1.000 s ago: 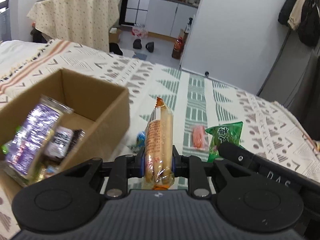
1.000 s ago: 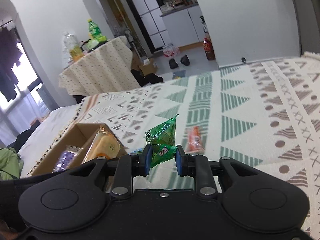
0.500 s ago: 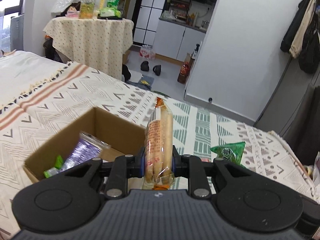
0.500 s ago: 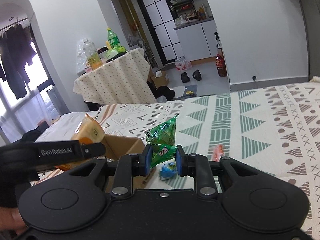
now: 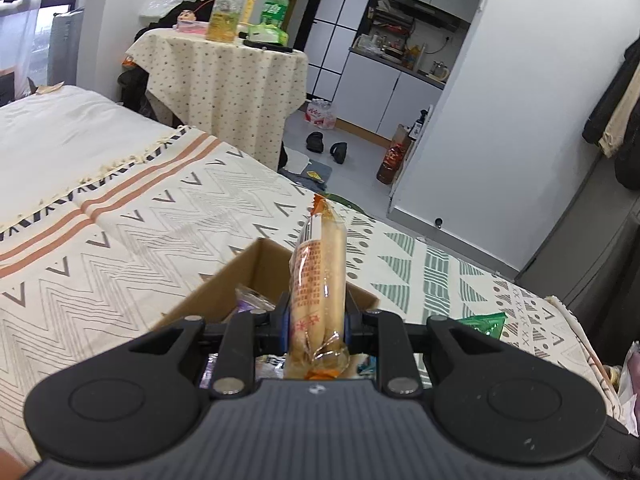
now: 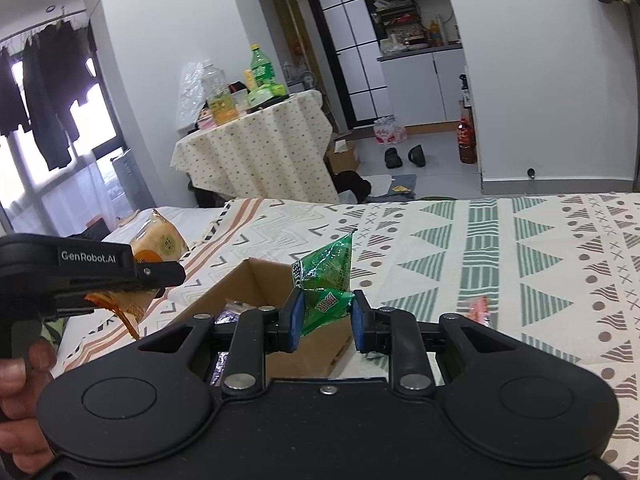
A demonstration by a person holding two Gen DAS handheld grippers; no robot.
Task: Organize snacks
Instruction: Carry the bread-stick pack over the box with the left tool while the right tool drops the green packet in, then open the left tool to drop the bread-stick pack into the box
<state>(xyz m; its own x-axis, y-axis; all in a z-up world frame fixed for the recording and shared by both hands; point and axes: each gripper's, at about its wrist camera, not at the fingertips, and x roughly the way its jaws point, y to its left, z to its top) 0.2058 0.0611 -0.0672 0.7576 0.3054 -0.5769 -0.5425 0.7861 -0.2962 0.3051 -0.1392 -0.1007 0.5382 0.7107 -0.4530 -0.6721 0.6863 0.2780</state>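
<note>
Left tongs (image 5: pixel 316 316): we see them clamp a glossy cylindrical wafer pack (image 5: pixel 320 280).
Right tongs (image 6: pixel 326 314): pinching a crinkly green packet (image 6: pixel 326 280).
Cardboard box (image 6: pixel 256 280): nearer than before.

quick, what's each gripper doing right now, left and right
Left gripper: shut on the orange-printed bread stick packet, above the cardboard box.
Right gripper: shut on the green snack packet.

We saw soft, even daylight in both views, no hard shadows. The window (image 6: pixel 60 152) at the right wrist view's left edge was blown out, clothes in front of it silhouetted. Strong fisheye bending on walls and door frames toward the edges. Focus was sharp overall; mild glare on the green packet (image 6: pixel 326 280).
</note>
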